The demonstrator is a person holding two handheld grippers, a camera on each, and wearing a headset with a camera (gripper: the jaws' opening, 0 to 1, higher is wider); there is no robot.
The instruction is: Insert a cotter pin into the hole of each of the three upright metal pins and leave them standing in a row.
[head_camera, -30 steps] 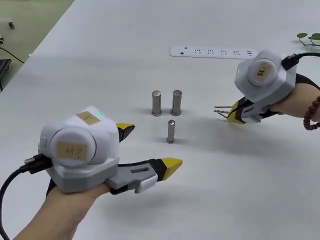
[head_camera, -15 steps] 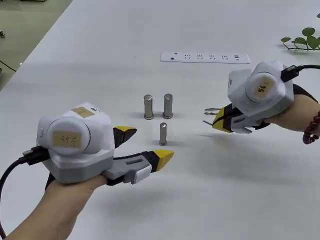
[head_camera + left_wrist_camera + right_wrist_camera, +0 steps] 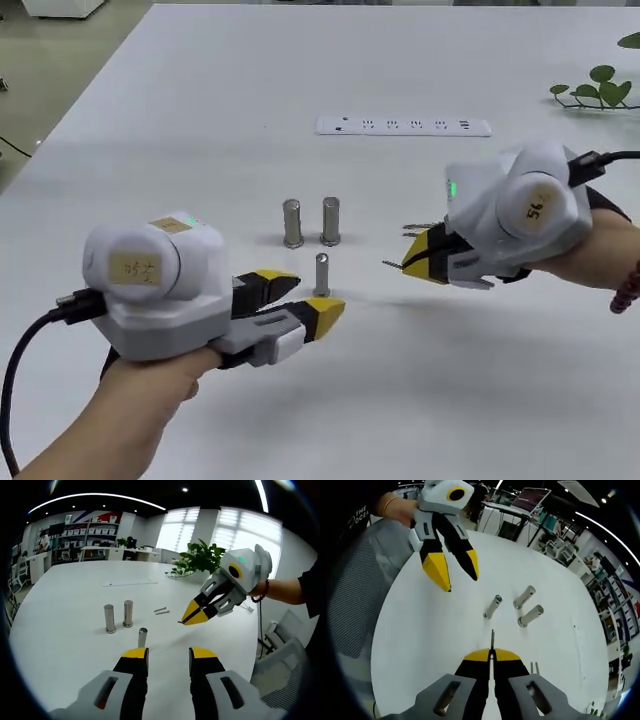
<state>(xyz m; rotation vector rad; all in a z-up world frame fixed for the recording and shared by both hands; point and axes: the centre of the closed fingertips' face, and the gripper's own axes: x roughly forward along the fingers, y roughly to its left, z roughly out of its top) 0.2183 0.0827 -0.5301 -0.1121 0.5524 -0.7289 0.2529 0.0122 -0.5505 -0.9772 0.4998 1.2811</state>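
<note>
Three upright metal pins stand mid-table: two side by side (image 3: pixel 292 222) (image 3: pixel 330 220) and a third pin (image 3: pixel 321 275) in front of them. My left gripper (image 3: pixel 298 296) is open, its yellow tips just left of and in front of that front pin (image 3: pixel 142 636). My right gripper (image 3: pixel 414 263) is shut on a thin cotter pin (image 3: pixel 390 264) that points left at the front pin from a short way off. From the right gripper view, the cotter pin (image 3: pixel 492 639) sticks out past the shut jaws toward the pins (image 3: pixel 492 607).
Two spare cotter pins (image 3: pixel 420 228) lie on the white table right of the metal pins, close behind the right gripper. A white power strip (image 3: pixel 403 126) lies farther back. A green plant (image 3: pixel 595 88) sits at the far right edge.
The right gripper has carried the cotter pin left and forward, closer to the front pin. The left gripper has moved in toward that pin from the left. The head camera has shifted.
</note>
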